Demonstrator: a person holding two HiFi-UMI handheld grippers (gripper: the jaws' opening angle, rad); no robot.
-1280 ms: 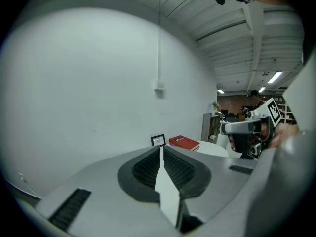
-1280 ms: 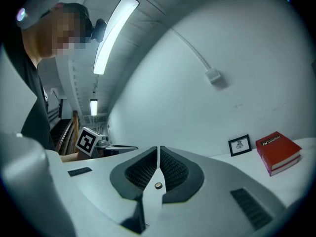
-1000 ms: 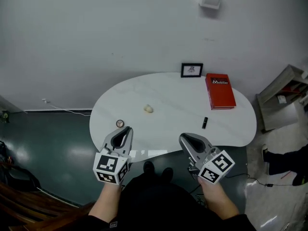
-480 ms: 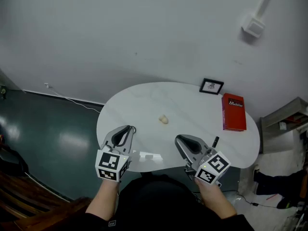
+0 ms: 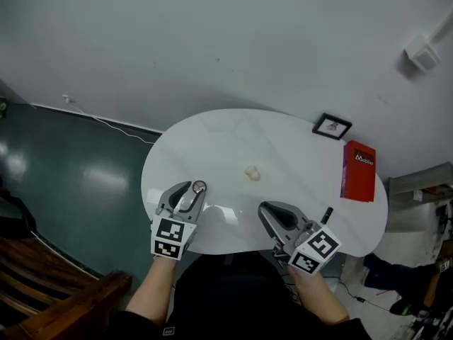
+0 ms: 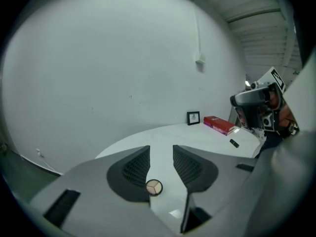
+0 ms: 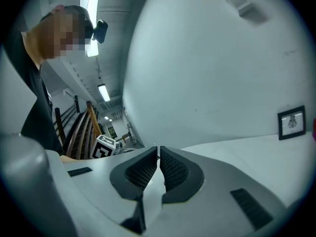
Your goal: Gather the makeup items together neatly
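A small round compact (image 5: 199, 187) lies on the white oval table (image 5: 212, 147) near its left front edge. My left gripper (image 5: 188, 192) hovers just over it, jaws opening; the compact (image 6: 153, 187) shows on the table below the gap, untouched by the pads. A cream sponge (image 5: 251, 173) sits mid-table. A black tube (image 5: 326, 214) lies at the front right, close to my right gripper (image 5: 272, 212), which is shut with nothing in it. In the right gripper view the pads of that gripper (image 7: 159, 154) meet.
A red book (image 5: 358, 170) and a small picture frame (image 5: 332, 126) stand at the table's far right. A white wall runs behind the table, dark floor lies to the left, and wooden furniture (image 5: 64, 310) sits at the lower left.
My left gripper has moved forward over the table to the compact and its jaws have spread apart. The right gripper has stayed shut near the front edge.
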